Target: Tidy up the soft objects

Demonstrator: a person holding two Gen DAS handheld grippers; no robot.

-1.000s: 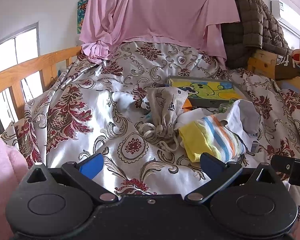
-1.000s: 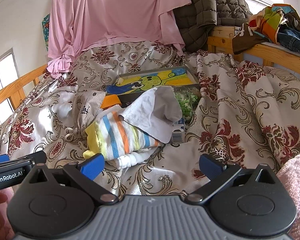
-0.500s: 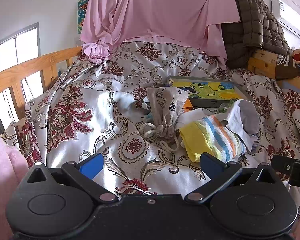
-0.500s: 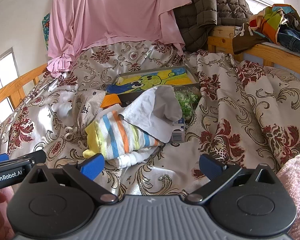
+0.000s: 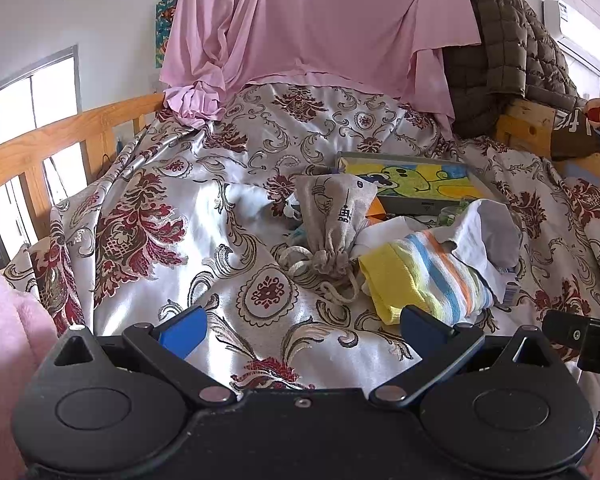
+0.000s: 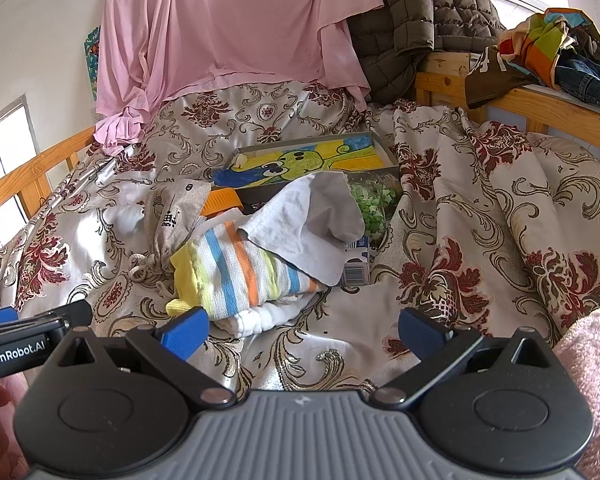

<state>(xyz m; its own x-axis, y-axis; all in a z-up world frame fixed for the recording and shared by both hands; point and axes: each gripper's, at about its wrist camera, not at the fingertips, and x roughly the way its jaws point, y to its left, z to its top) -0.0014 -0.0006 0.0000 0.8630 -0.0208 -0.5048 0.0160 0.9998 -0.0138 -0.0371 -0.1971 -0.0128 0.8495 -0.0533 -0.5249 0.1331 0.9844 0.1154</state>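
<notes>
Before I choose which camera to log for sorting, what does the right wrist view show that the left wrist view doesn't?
Only the right wrist view shows the jeans on the wooden rail and the full small carton beside the pile. Only the left wrist view shows the drawstring pouch whole, with its cord. Both show the striped cloth, the grey-white cloth, the picture box, the pink sheet, and an open left gripper and right gripper.

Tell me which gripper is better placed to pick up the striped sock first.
Right, probably. The right gripper is open with the striped sock just ahead near its left finger. The left gripper is open too, but the sock lies off to its right.
</notes>
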